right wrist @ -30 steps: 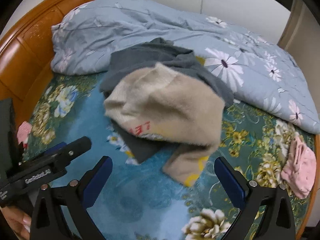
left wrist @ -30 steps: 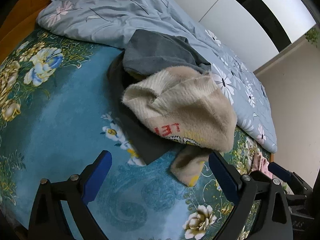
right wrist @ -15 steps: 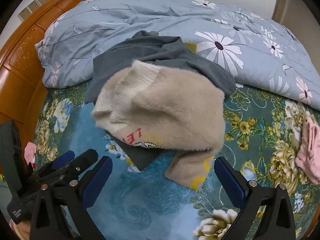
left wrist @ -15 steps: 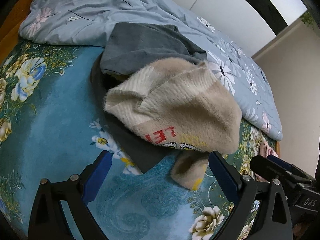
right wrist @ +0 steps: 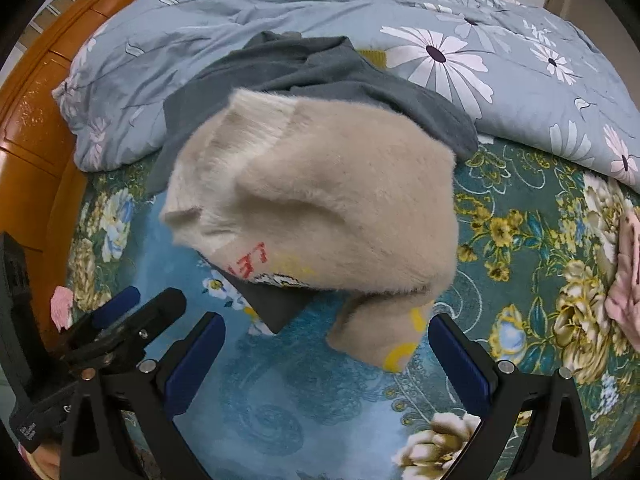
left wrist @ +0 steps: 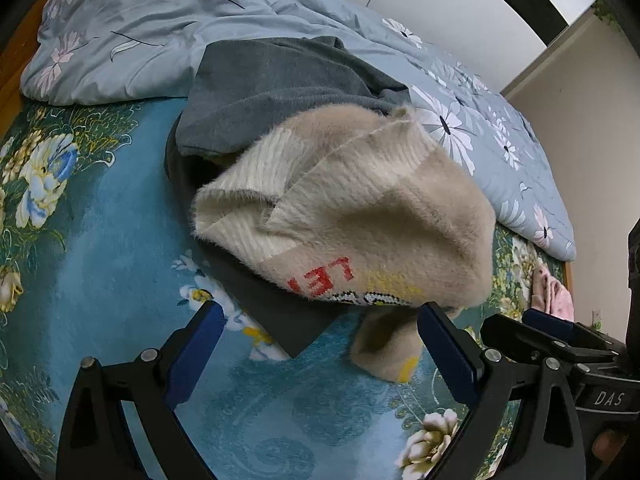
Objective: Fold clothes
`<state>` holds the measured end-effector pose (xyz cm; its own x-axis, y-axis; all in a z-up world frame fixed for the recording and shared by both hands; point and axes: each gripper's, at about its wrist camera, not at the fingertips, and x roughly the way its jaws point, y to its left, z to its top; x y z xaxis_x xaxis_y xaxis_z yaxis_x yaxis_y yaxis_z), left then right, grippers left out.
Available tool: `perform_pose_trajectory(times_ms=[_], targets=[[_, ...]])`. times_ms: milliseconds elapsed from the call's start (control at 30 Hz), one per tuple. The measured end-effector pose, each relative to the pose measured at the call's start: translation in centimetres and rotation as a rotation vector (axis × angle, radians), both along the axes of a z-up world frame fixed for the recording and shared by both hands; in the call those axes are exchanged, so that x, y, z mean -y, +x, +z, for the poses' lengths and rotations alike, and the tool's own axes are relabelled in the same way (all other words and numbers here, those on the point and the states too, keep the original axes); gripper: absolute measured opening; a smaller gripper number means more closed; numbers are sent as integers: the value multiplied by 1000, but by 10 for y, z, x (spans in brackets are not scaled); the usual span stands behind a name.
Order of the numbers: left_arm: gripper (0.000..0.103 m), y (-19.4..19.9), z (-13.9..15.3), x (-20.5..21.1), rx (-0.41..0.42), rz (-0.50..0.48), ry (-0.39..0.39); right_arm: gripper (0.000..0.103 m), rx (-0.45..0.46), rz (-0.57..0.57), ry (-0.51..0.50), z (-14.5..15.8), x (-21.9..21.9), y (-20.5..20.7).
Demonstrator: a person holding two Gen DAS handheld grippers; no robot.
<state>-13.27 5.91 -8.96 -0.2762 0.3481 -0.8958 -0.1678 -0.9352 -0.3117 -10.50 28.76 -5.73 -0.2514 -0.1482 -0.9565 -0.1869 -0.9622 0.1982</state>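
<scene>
Both your grippers, left point(left wrist: 316, 344) and right point(right wrist: 326, 354), gape wide, empty; beige sweater point(right wrist: 320, 208) heaped just ahead, sleeve point(right wrist: 380, 336) between right fingers.

Sweater point(left wrist: 360, 216): fuzzy beige knit, long nap, ribbed paler panel at left; grey garment point(left wrist: 272, 92) under it is matt, fine brushed cloth. Sheet point(left wrist: 100, 260) is smooth printed floral fabric, duvet point(right wrist: 280, 12) far side is thin matt cotton-like cloth, creased. Headboard point(right wrist: 36, 120) is glossy varnished wood; gripper fingers point(right wrist: 196, 356) matt black plastic with blue pads.
</scene>
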Motion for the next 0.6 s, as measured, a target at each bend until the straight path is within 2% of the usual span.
perform_pose_trajectory(times_ms=[133, 300, 433, 600], targets=[[98, 0, -6, -8, 2, -31, -28, 103, 36, -22, -16, -9, -7, 1], [98, 2, -7, -33, -30, -138, -83, 103, 41, -69, 1, -12, -30, 24], [98, 5, -1, -84, -124, -338, -172, 103, 82, -185, -8, -18, -66, 59], [98, 30, -6, -170, -340, -684, -398, 103, 130, -304, 1, -23, -96, 109]])
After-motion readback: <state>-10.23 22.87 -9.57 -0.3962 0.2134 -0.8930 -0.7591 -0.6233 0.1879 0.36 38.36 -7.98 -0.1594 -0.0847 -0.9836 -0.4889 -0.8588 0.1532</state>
